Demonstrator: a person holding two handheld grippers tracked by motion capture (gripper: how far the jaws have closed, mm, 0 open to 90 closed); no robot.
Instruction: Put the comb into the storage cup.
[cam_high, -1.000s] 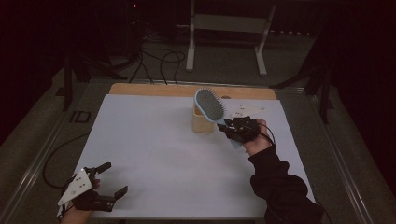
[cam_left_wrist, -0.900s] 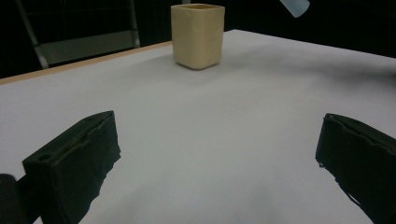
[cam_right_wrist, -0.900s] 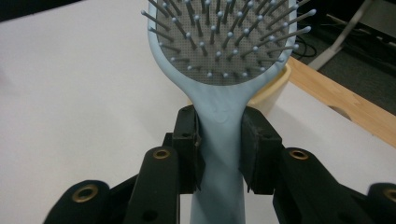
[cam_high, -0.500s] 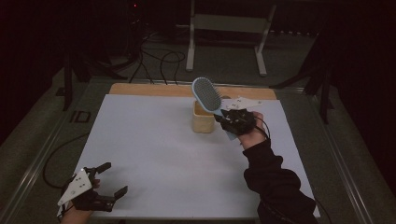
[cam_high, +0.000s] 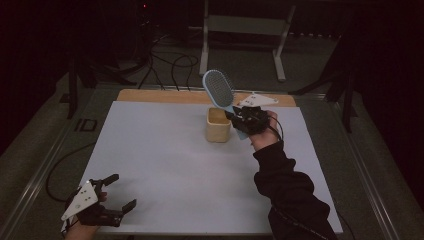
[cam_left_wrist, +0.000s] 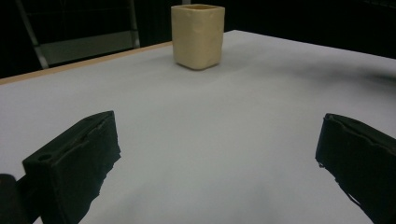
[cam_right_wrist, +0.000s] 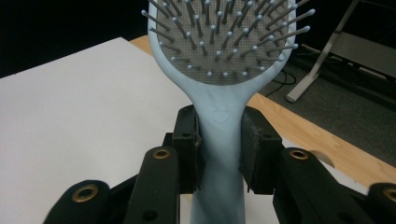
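A pale blue hairbrush is held by its handle in my right gripper, whose jaws are shut on it. The brush head tilts up and to the left, above and just behind a small cream square cup standing on the white table. The brush's bristles face the right gripper's camera. My left gripper rests near the table's front left corner, jaws open wide with nothing between them, pointing toward the cup.
A wooden strip runs along the table's far edge. Beyond it stand a metal stand and cables on a dark floor. A cable trails off the table's left side.
My right gripper has lifted the hairbrush and carried it left, so the head now stands higher above the cup. The left gripper has stayed put.
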